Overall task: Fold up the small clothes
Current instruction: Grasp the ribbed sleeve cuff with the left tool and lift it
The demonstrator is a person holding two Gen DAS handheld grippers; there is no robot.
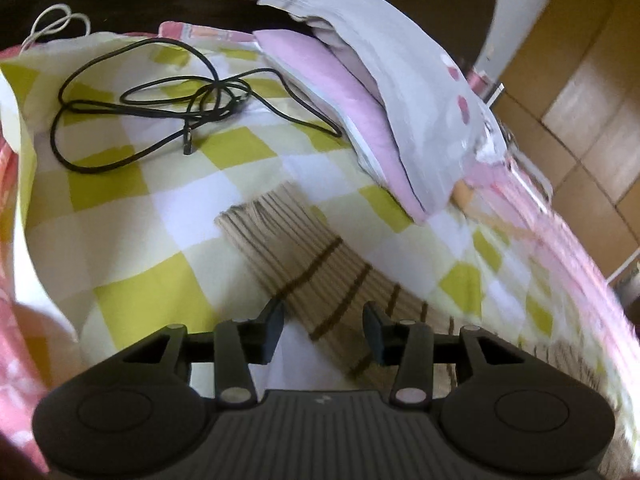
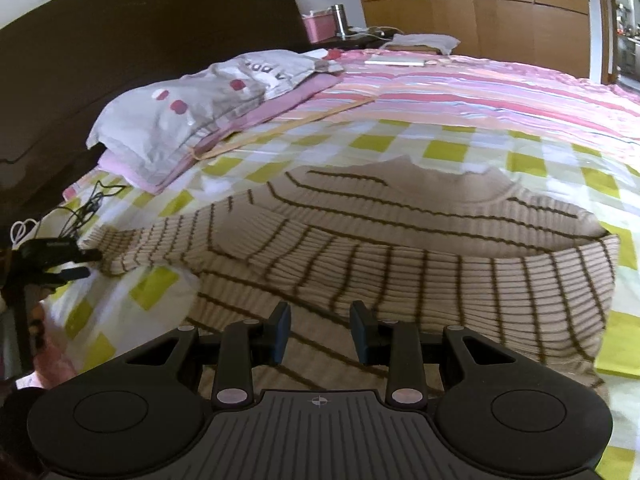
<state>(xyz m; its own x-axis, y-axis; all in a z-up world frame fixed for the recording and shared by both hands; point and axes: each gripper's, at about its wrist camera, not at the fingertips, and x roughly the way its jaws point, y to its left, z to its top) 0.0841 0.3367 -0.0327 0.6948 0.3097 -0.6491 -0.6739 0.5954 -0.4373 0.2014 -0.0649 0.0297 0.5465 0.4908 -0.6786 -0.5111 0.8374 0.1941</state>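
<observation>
— Right under the right claw (image 2: 320, 330), see it? That beige ribbed knit sweater with thin brown stripes (image 2: 400, 248) is spread flat on the yellow-and-white checked sheet (image 2: 448, 150). Its body runs ahead of the fingers and off to their right, and one sleeve trails away to their left.

— Is the claw gripping it?

— No. Both fingers stand apart with bare knit showing between them, so it's released, hovering just over the hem.

— And the other one?

— The left claw (image 1: 324, 330) is the same, spread wide with nothing in it. The sleeve (image 1: 304, 256) lies between and ahead of its fingers, with the cuff end farther out in front. I can't tell whether the tips touch the cloth.

— How would that sweater behave?

— Soft and floppy, I'd say, with some weight to the knit. It should drape and sag from wherever it's pinched, and the ribbing probably stretches a bit. Not slippery or fragile.

— So where should it be grabbed?

— At the cuff for the left, I'd guess, and at a hem corner or side edge for the right, pinching through both layers.

— Anything in the way?

— A tangled black cable (image 1: 152, 92) sits well beyond the left claw, up to its left, and a grey-and-pink pillow (image 1: 384, 92) lies beyond it to the right. Both are clear of the sleeve.
</observation>
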